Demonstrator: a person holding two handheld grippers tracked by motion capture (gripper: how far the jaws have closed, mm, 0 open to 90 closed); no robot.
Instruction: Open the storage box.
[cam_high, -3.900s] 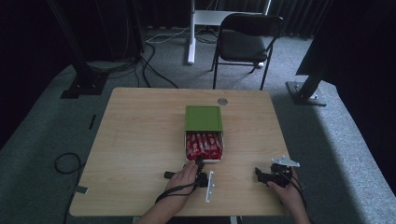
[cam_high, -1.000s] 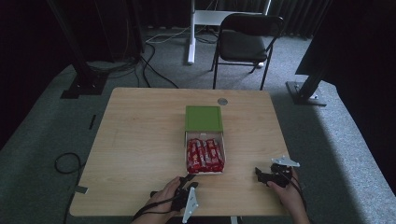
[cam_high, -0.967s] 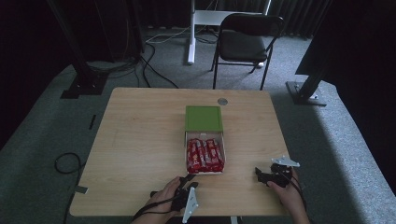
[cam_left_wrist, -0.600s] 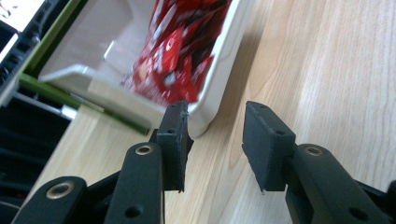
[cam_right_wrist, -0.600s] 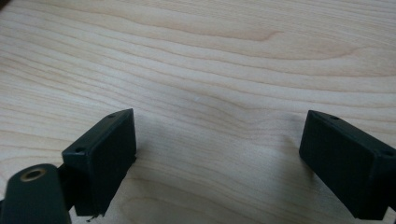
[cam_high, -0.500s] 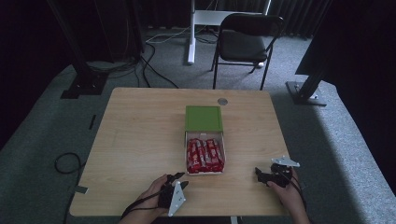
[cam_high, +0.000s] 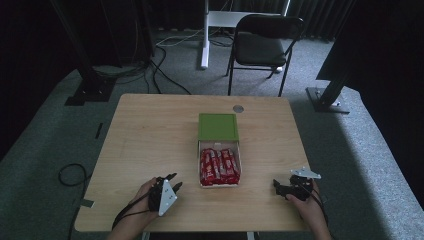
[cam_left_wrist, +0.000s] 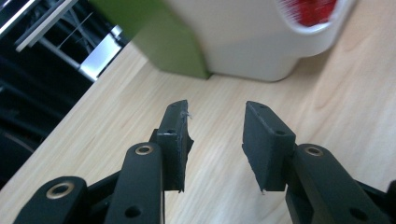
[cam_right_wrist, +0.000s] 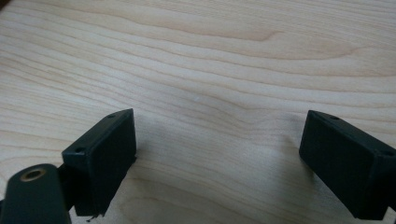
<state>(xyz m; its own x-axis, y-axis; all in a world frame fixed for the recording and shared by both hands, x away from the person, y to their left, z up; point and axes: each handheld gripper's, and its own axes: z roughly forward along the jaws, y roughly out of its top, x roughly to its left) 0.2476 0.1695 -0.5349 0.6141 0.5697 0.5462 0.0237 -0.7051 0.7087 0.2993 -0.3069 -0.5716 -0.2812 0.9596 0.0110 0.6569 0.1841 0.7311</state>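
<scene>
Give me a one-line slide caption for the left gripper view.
Left hand-held gripper, jaws parted with nothing between them, low over the wooden table, facing the white box of red packets and its green lid.

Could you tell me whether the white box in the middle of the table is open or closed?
Open: the green lid lies flat beyond the white box, and the red packets inside are exposed.

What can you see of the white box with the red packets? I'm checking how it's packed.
The white box sits mid-table, open, looking like card or plastic with rounded corners. Its green lid lies flat behind it, apparently touching its far edge. Red packets lie side by side inside, lengthwise, filling it. Neither gripper touches it.
</scene>
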